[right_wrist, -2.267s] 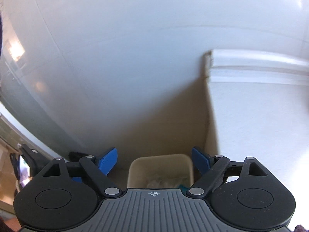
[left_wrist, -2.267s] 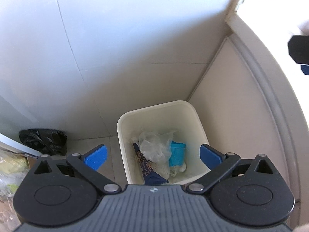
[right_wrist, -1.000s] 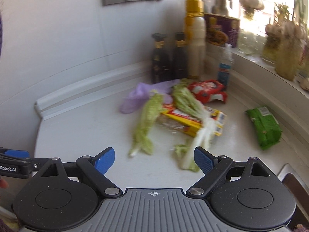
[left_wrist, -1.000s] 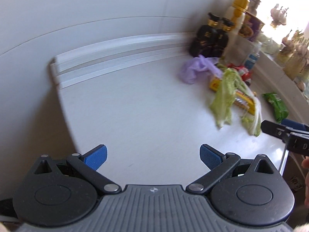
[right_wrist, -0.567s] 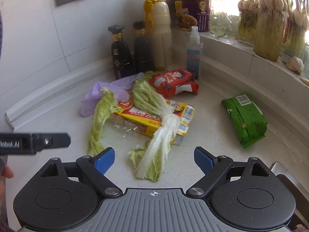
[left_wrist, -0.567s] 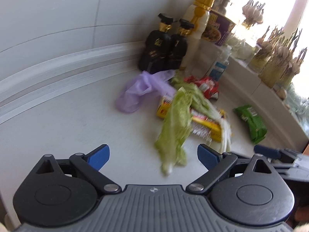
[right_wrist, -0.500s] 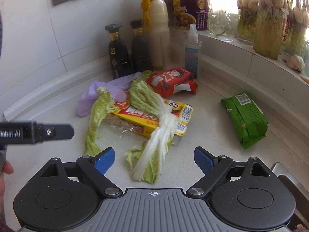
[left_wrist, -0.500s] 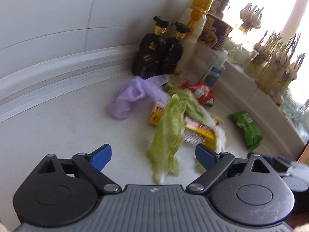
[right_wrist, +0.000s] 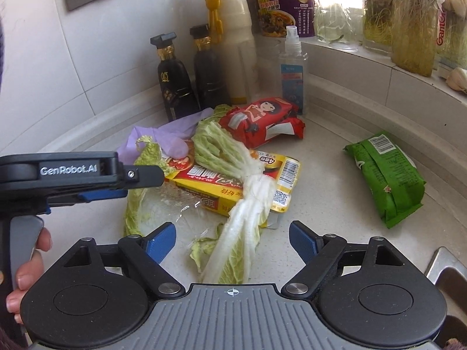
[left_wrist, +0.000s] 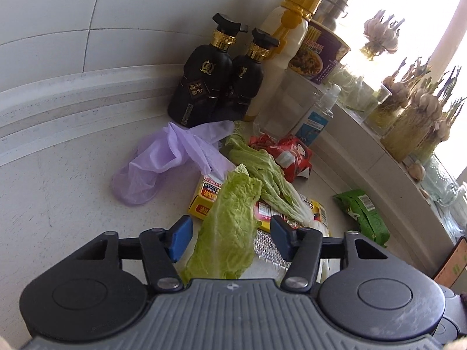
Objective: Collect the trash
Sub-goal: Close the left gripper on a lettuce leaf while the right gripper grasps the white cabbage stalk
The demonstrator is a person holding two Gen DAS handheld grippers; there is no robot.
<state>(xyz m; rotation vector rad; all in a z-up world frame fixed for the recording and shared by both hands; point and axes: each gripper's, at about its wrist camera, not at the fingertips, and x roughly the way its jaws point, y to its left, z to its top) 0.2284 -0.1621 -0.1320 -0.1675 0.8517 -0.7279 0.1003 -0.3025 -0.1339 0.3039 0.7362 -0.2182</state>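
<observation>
Trash lies in a heap on the white counter. A green cabbage leaf lies between the fingers of my left gripper. Its jaws are closing, and a gap still shows on each side of the leaf. A second leaf with a white stem lies between the fingers of my right gripper. Those jaws stand wide, are narrowing slightly, and do not touch the leaf. Both leaves rest across a yellow package. A purple glove, a red packet and a green packet lie around it.
Two dark sauce bottles, a cream bottle, a noodle cup and a spray bottle stand at the back wall. Jars of sprouting garlic line the ledge. A sink edge lies at right. A hand grips the left gripper's handle.
Both grippers swung from the floor bin to the counter. The left gripper moved in over the green leaf and its jaws narrowed around it. The right gripper came closer to the white-stemmed leaf.
</observation>
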